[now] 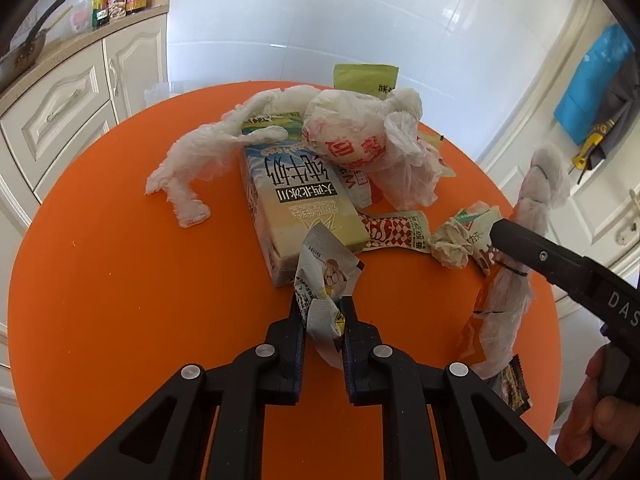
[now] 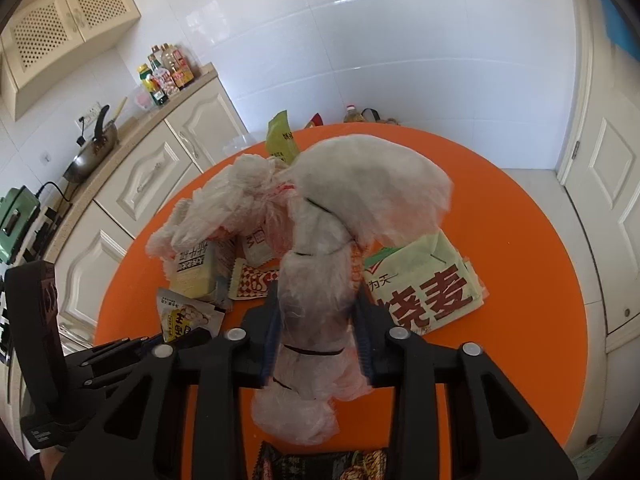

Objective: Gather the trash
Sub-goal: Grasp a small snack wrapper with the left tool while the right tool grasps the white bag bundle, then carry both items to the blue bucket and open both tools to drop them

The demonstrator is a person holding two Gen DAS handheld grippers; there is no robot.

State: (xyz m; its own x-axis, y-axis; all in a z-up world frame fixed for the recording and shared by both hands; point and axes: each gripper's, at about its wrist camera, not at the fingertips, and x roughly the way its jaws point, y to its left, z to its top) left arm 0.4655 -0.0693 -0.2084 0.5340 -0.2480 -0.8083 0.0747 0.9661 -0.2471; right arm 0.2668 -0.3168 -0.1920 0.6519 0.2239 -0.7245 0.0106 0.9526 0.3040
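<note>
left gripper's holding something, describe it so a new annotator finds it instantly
On the round orange table, find the milk carton lying flat mid-table. At its near end, a small torn white snack packet with a cartoon face stands pinched in the left gripper, unlike the plastic bags around it.

Two wrist views, shared orange table [image 1: 100,280]

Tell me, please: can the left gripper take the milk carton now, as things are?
Probably not yet. The left gripper is already shut on a small torn wrapper, so its jaws are occupied. The milk carton lies just ahead on the orange table, otherwise unblocked.
</note>
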